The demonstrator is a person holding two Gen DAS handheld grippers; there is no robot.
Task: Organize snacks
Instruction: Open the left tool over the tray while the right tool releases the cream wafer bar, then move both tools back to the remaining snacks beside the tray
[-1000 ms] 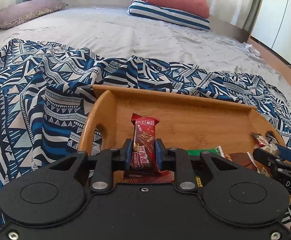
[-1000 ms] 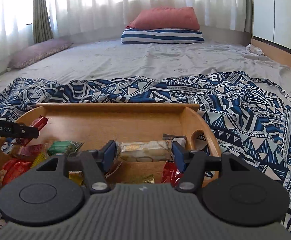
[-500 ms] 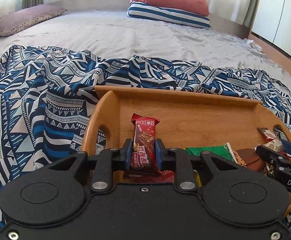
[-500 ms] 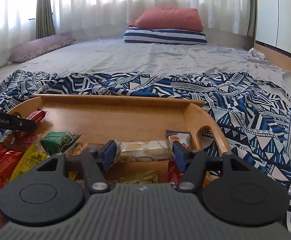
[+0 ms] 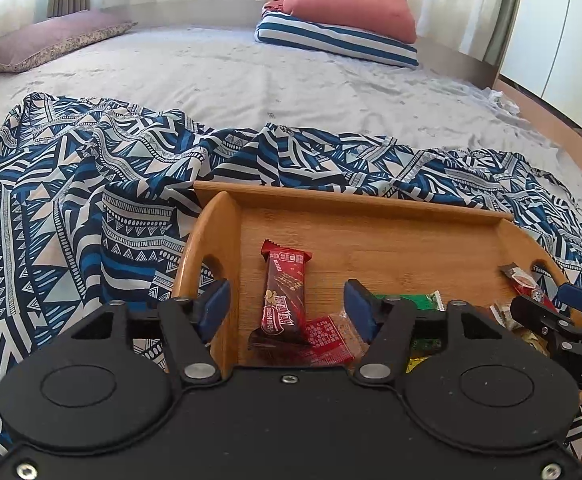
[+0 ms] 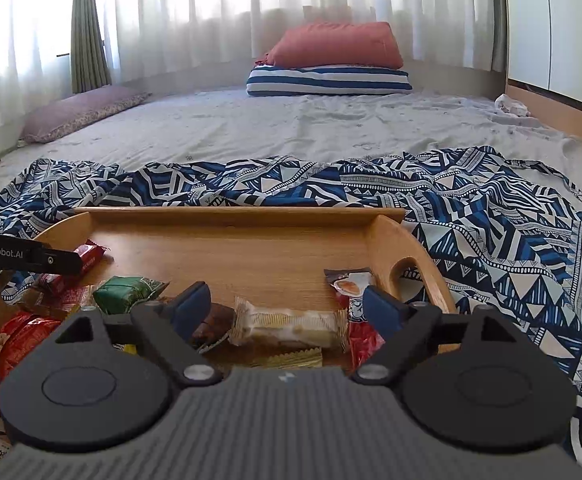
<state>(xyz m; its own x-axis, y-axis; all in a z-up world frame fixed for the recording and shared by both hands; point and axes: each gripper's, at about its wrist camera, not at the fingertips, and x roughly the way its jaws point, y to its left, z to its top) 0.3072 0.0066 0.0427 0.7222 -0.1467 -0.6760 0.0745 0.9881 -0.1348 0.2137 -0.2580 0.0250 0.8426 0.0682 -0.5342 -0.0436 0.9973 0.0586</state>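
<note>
Inside the wooden tray (image 5: 371, 224), both grippers have just opened: left gripper (image 5: 287, 310) released the red chocolate bar (image 5: 283, 292) there, right gripper (image 6: 289, 306) the pale wafer packet (image 6: 291, 322). Both placements appear complete.

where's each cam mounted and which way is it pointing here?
Left wrist: sits on the left gripper, looking along its open fingers over the tray's left end at the dark red wafer bar; the right gripper shows at the right edge.
Right wrist: sits on the right gripper, looking over the tray's right end at the pale bar; left gripper shows at the left edge.
Shared: tray, green packet, patterned cloth, red pillow.
</note>
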